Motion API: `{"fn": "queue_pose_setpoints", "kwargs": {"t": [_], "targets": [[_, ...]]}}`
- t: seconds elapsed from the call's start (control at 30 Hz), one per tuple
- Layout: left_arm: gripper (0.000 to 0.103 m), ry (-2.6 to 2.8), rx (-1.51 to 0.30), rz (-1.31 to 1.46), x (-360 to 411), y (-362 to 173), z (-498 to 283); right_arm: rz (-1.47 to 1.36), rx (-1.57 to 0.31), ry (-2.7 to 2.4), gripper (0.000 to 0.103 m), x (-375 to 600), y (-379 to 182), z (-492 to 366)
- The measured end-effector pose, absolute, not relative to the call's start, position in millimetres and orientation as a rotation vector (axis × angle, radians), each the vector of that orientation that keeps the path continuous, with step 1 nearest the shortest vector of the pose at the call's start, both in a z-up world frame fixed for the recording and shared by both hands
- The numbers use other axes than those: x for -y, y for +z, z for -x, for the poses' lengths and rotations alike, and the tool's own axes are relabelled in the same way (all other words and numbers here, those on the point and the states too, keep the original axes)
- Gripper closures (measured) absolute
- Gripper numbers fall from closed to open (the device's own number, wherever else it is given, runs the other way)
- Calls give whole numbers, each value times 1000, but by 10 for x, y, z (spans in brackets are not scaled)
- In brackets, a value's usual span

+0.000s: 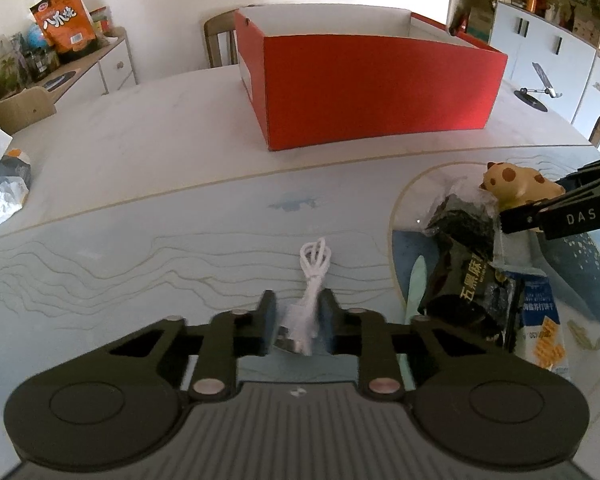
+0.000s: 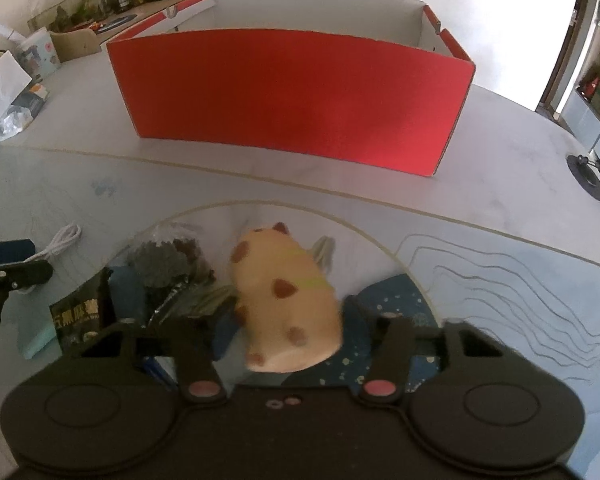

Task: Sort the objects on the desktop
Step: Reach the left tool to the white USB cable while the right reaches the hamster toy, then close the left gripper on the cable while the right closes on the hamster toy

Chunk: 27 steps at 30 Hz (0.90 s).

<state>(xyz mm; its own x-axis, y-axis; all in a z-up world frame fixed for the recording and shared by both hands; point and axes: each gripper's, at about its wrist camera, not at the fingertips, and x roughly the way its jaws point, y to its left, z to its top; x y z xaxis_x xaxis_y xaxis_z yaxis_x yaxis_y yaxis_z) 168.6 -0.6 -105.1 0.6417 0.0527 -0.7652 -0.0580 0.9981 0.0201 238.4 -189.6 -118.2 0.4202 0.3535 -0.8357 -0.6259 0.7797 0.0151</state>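
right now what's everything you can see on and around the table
red box: one, red outside and white inside, open top, far middle of the table
white cable: one, coiled, between the left gripper's fingers
spotted animal toy: one, cream with brown spots, between the right gripper's fingers
black snack packets: at least two, beside the toy
blue and white carton: one, lying next to the packets
desk mat: one, pale blue, under the items
phone stand: one, right of the box
orange snack bag: one, on the side cabinet
left gripper: around the cable
right gripper: around the toy
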Motion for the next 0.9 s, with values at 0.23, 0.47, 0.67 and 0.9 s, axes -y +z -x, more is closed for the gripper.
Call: {"fn": "queue_pose_setpoints", "kwargs": {"t": [0.23, 0.47, 0.67, 0.9], "targets": [[86, 52, -878, 30, -38, -1037, -1700, 288, -959, 619, 56, 1921, -1135, -2364], [87, 55, -881, 52, -52, -1008, -1704, 281, -952, 603, 57, 1885, -1068, -2387], [87, 60, -870, 53, -49, -947, -1700, 274, -948, 597, 57, 1905, -1034, -2381], [93, 53, -859, 46, -20, -866, -1691, 272, -937, 598, 57, 1923, -990, -2362]]}}
